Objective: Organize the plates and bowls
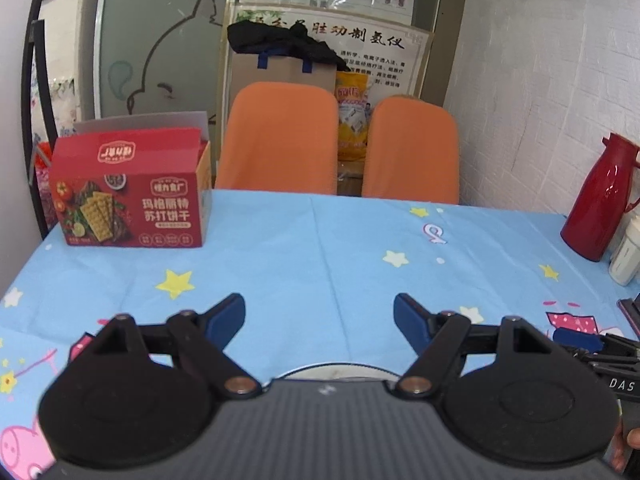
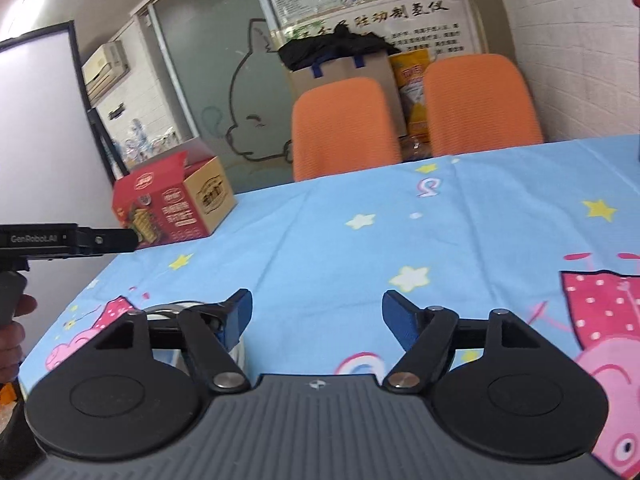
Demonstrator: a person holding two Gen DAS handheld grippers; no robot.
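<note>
At six o'clock below your left gripper [image 1: 319, 320], a white round dish rim [image 1: 340, 370] sits released; both it and your right gripper [image 2: 317, 314] gape empty, nothing else awaiting.

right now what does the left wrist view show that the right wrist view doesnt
Only the left wrist view shows the red thermos and the white bottle beside it at the table's right edge.

Only the right wrist view shows the air conditioner on the far wall.

Both show the red cracker box, the two orange chairs, the blue tablecloth, a white dish rim low in frame, and open, empty jaws on the left gripper and right gripper.
</note>
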